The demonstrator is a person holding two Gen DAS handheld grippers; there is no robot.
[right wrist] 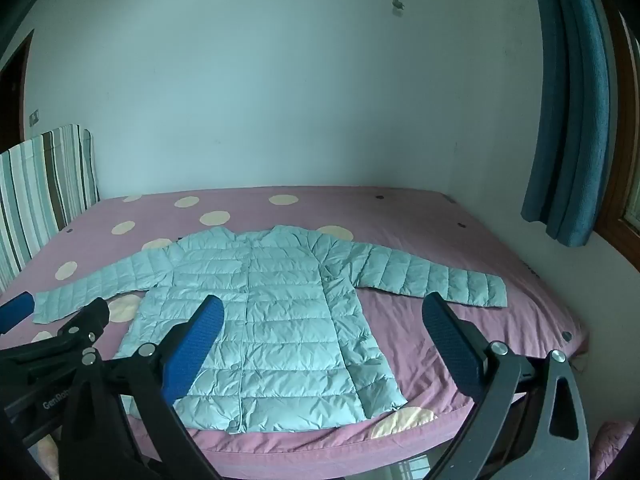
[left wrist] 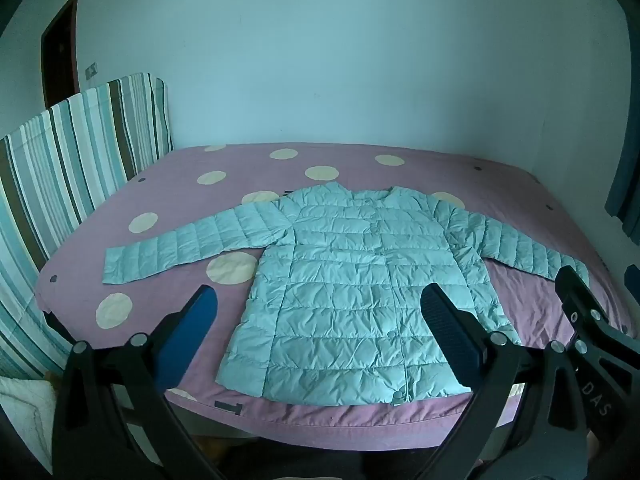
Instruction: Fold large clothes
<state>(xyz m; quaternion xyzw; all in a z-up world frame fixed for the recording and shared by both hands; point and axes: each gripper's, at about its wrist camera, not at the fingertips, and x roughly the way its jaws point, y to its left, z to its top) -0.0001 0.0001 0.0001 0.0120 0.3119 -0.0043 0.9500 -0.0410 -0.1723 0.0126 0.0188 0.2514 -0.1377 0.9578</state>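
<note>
A light teal quilted jacket (left wrist: 340, 248) lies flat and face up on the bed, buttoned, with both sleeves spread out to the sides and its hem toward me. In the right wrist view the jacket (right wrist: 280, 280) fills the middle of the bed. My left gripper (left wrist: 320, 302) hangs open before the near bed edge, over the hem, with nothing between its blue pads. My right gripper (right wrist: 323, 310) is open too, over the jacket's right half, and touches nothing. The left gripper (right wrist: 58, 308) also shows at that view's left edge.
The bed has a pink sheet (left wrist: 160, 184) with cream dots. A striped upright cushion (left wrist: 60, 168) stands along its left side. Plain walls close the back and right. A blue curtain (right wrist: 568, 120) hangs at the right, and a dark door (left wrist: 60, 48) is at the far left.
</note>
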